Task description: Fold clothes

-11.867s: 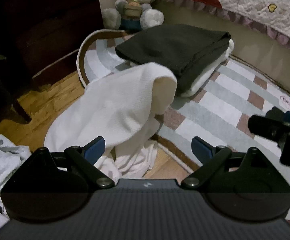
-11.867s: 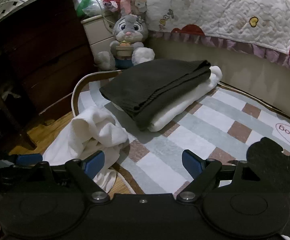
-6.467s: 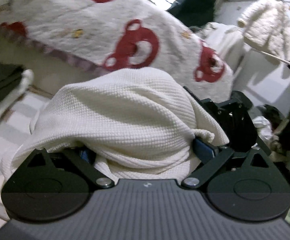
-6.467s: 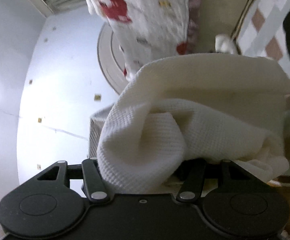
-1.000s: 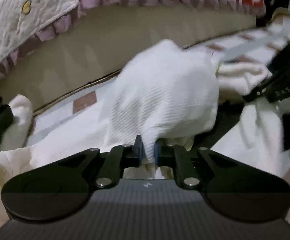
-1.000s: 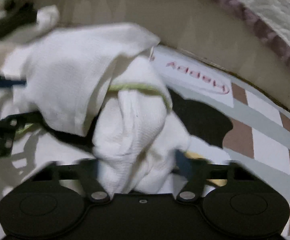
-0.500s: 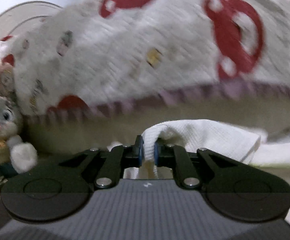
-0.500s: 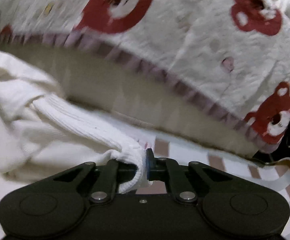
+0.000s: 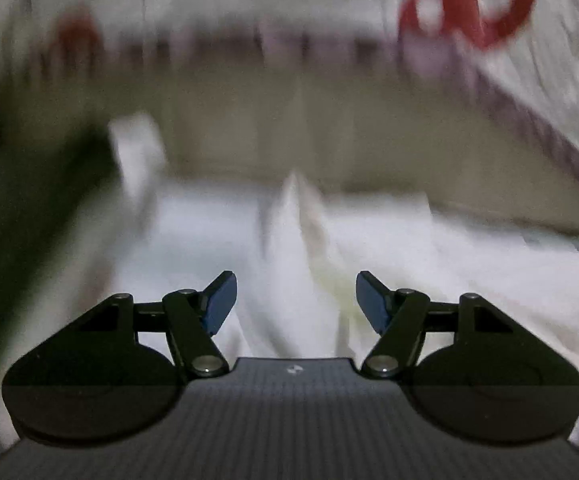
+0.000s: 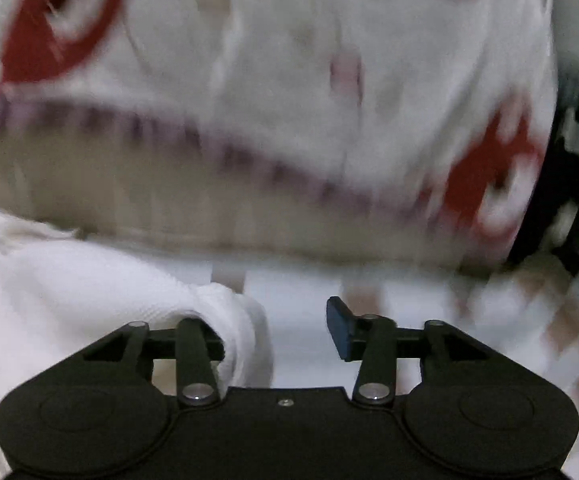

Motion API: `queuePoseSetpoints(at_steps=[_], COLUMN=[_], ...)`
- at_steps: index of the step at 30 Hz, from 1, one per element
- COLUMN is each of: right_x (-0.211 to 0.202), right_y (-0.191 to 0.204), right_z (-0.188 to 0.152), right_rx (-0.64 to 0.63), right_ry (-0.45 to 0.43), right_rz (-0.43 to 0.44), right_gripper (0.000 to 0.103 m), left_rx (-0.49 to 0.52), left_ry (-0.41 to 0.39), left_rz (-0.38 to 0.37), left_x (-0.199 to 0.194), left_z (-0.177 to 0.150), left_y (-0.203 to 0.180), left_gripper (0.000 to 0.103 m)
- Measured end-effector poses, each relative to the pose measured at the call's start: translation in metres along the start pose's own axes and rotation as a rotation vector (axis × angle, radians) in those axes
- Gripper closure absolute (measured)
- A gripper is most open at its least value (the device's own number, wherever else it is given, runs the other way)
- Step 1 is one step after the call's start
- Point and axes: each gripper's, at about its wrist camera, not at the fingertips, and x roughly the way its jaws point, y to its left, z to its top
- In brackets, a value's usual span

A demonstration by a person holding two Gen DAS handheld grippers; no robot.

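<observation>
The white waffle-knit garment lies spread low in front of the bed, blurred in the left wrist view, with a raised ridge of cloth running up its middle. In the right wrist view the same garment fills the lower left, and a rolled edge of it drapes over the left-hand finger, hiding its pad.

The left gripper has just been opening its jaws; they stand well spread, both blue pads bare, and the cloth ridge lies beyond and below the gap without either pad pressing on it. The right gripper has likewise just been opening; its jaws stand apart, the right-hand blue pad is clear of the cloth, and nothing is pinched, though the fold rests on the other finger.

To the left of the garment in the left wrist view sits a dark folded garment on top of a white one, both smeared by motion. Behind everything runs the beige side of the bed, and over it hangs a white quilt with red bear prints and a purplish frilled hem. A checked rug shows at the lower right of the right wrist view.
</observation>
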Motion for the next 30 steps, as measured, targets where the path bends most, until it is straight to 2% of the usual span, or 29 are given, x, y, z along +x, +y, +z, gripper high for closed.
queuePoseSetpoints(at_steps=[2, 4, 5, 7, 12, 14, 16, 17, 20, 21, 22, 25, 26, 27, 28, 29, 30], right_x=[0.014, 0.02, 0.021, 0.023, 0.016, 0.011, 0.009, 0.009, 0.012, 0.013, 0.015, 0.019, 0.021, 0.025, 0.028, 0.03, 0.029], right_y=[-0.01, -0.016, -0.017, -0.018, -0.012, -0.009, -0.006, -0.001, 0.014, 0.015, 0.014, 0.01, 0.012, 0.016, 0.021, 0.026, 0.03], right_z=[-0.026, -0.053, -0.065, -0.087, -0.133, -0.143, -0.147, -0.149, -0.152, -0.153, -0.153, -0.155, -0.153, -0.149, -0.146, -0.142, -0.137], right_rx=[0.091, 0.153, 0.18, 0.249, 0.369, 0.357, 0.303, 0.245, 0.048, 0.039, 0.056, 0.108, 0.102, 0.069, 0.026, -0.016, -0.041], right_ry=[0.075, 0.1, 0.109, 0.134, 0.186, 0.19, 0.19, 0.183, 0.153, 0.151, 0.153, 0.161, 0.162, 0.161, 0.153, 0.141, 0.131], right_rz=[0.067, 0.153, 0.186, 0.243, 0.346, 0.348, 0.322, 0.292, 0.188, 0.184, 0.195, 0.229, 0.23, 0.221, 0.22, 0.223, 0.204], right_gripper=[0.053, 0.051, 0.05, 0.048, 0.047, 0.045, 0.04, 0.04, 0.039, 0.039, 0.039, 0.036, 0.035, 0.034, 0.034, 0.038, 0.051], left_rx=[-0.095, -0.2, -0.249, -0.338, -0.324, -0.321, -0.335, -0.312, -0.174, -0.144, -0.144, -0.264, -0.273, -0.278, -0.284, -0.239, -0.178], left_ry=[0.082, 0.176, 0.221, 0.234, 0.181, 0.158, 0.171, 0.213, 0.133, 0.116, 0.098, 0.109, 0.101, 0.092, 0.084, 0.078, 0.067], left_rz=[-0.043, -0.082, -0.14, -0.255, -0.348, -0.376, -0.368, -0.343, -0.312, -0.325, -0.338, -0.339, -0.334, -0.33, -0.326, -0.306, -0.296], left_x=[0.0, 0.001, 0.003, 0.004, 0.009, 0.011, 0.018, 0.027, 0.023, 0.024, 0.026, 0.041, 0.04, 0.039, 0.039, 0.036, 0.033], left_z=[-0.036, -0.068, -0.077, -0.086, -0.085, -0.088, -0.088, -0.089, -0.084, -0.081, -0.079, -0.079, -0.079, -0.08, -0.08, -0.079, -0.078], left_y=[0.014, 0.023, 0.026, 0.027, 0.005, -0.003, -0.007, -0.013, -0.028, -0.03, -0.028, -0.014, -0.014, -0.014, -0.014, -0.017, -0.02], left_gripper=[0.037, 0.038, 0.038, 0.037, 0.037, 0.037, 0.033, 0.035, 0.032, 0.032, 0.032, 0.033, 0.033, 0.036, 0.044, 0.074, 0.088])
